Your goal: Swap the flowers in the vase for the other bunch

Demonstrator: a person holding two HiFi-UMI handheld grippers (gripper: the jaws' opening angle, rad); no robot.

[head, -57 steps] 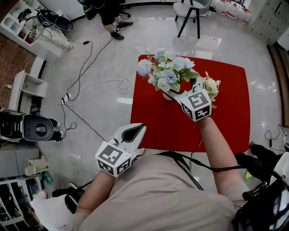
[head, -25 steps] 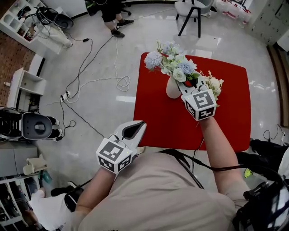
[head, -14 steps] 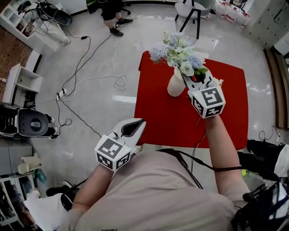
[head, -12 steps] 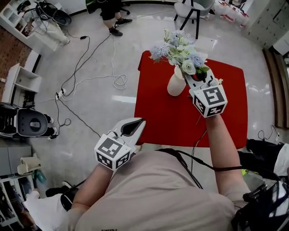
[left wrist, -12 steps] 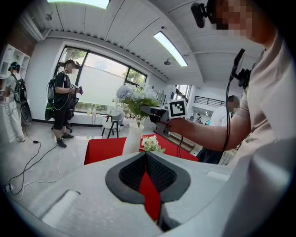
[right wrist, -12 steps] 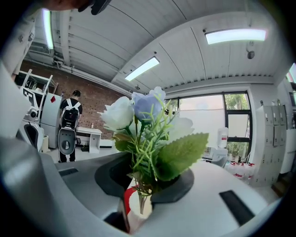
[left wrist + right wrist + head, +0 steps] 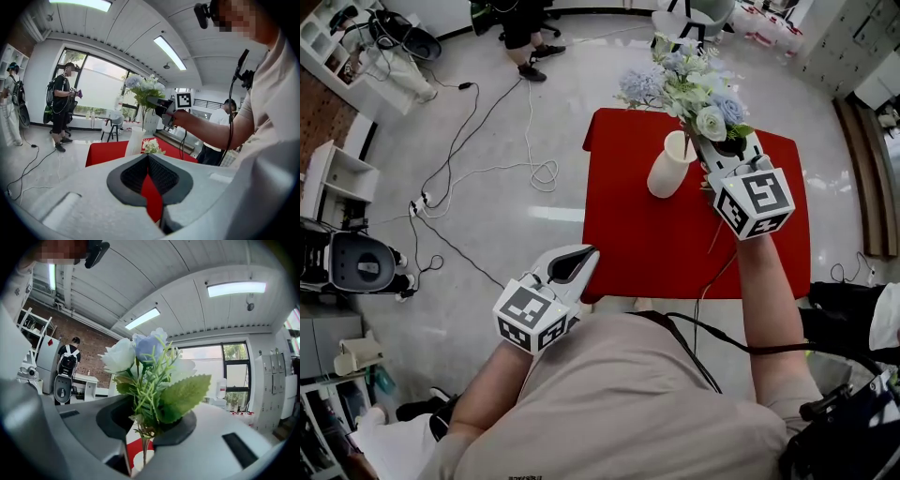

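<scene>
Clearance between the stem ends and the vase mouth is what the coming move turns on. The right gripper (image 7: 719, 150) has its fingers (image 7: 225, 446) clenched on the stems (image 7: 142, 446) of the blue-and-white bouquet (image 7: 689, 89), just under the leaves. It holds the bouquet upright, its long axis close to vertical, with the blooms high above the white vase (image 7: 668, 167). The vase stands upright on the red tabletop (image 7: 656, 244). In the head view one thin stem runs down from the grip to the vase's rim. In the right gripper view the stems point straight at the pale mouth below. Whether their tips are out of the mouth or just inside it cannot be told. My reading is that a little more straight lift along that axis is needed before any sideways carry, or the stems may catch the rim and tip the vase. The cream bunch (image 7: 152, 147) lies on the tabletop just beside the vase, on the right gripper's side. The head view hides it under that gripper. The left gripper (image 7: 584, 258) hangs well apart from both, off the near edge of the tabletop, with its fingers closed together on nothing, so the busy right hand is much the nearer to the replacement.
</scene>
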